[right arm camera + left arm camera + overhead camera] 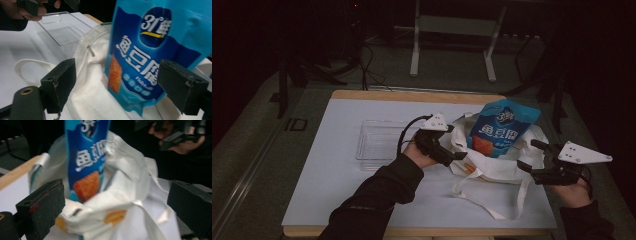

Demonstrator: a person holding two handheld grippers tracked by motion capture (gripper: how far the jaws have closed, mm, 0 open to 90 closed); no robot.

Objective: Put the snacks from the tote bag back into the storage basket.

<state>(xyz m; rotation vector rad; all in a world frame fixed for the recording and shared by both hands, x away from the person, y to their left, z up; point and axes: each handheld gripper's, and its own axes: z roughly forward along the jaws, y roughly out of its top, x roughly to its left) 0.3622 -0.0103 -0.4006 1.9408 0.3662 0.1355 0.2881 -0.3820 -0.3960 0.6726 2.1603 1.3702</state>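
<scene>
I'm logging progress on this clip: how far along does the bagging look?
Done: the blue pouch stands partly inside the white bag, its top sticking out. In hand: nothing; the left hand-held gripper and the right hand-held gripper sit open on either side of the bag. Left, probably: pushing the pouch fully in. The clear tray looks empty.

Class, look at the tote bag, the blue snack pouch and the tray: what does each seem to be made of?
Tote bag: apparently cream woven cloth, matte; it creases and slumps softly. Blue snack pouch: probably glossy printed plastic film; its surface shines. Tray: clear rigid plastic, most likely; the white table shows through.
</scene>
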